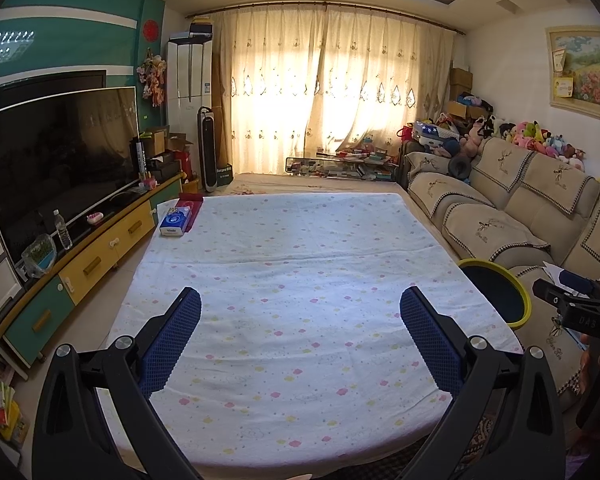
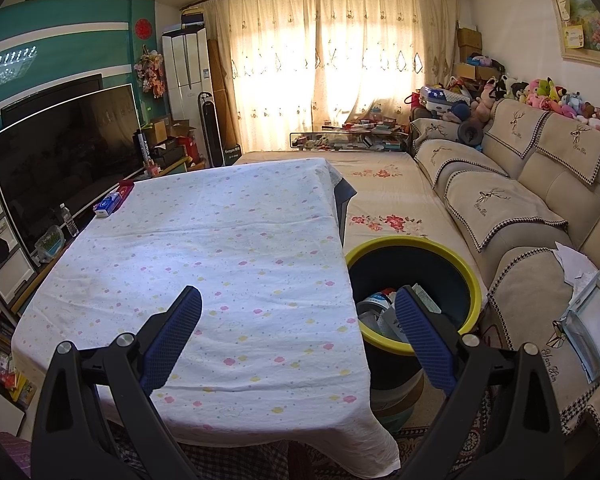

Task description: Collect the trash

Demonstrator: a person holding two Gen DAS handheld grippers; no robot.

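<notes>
Your left hand-held gripper (image 1: 300,312) hangs over the near half of the worktop (image 1: 300,248), its blue-padded fingers (image 1: 171,340) spread wide with nothing between them. Your right hand-held gripper (image 2: 297,312) is just as wide apart and also empty; it sits over the worktop's near right corner, with one finger above the cloth and the other above the trash bin (image 2: 456,256).

The bin, dark inside with a yellow rim, stands on the floor just beside the worktop's right edge, between it and the sofa (image 2: 540,184). Trash (image 2: 380,312) already lies in its bottom: crumpled wrappers and paper.

The flowered cloth covering the worktop is bare except at the far left corner, where a blue tissue pack (image 1: 175,221) rests against a red box (image 1: 190,200).
</notes>
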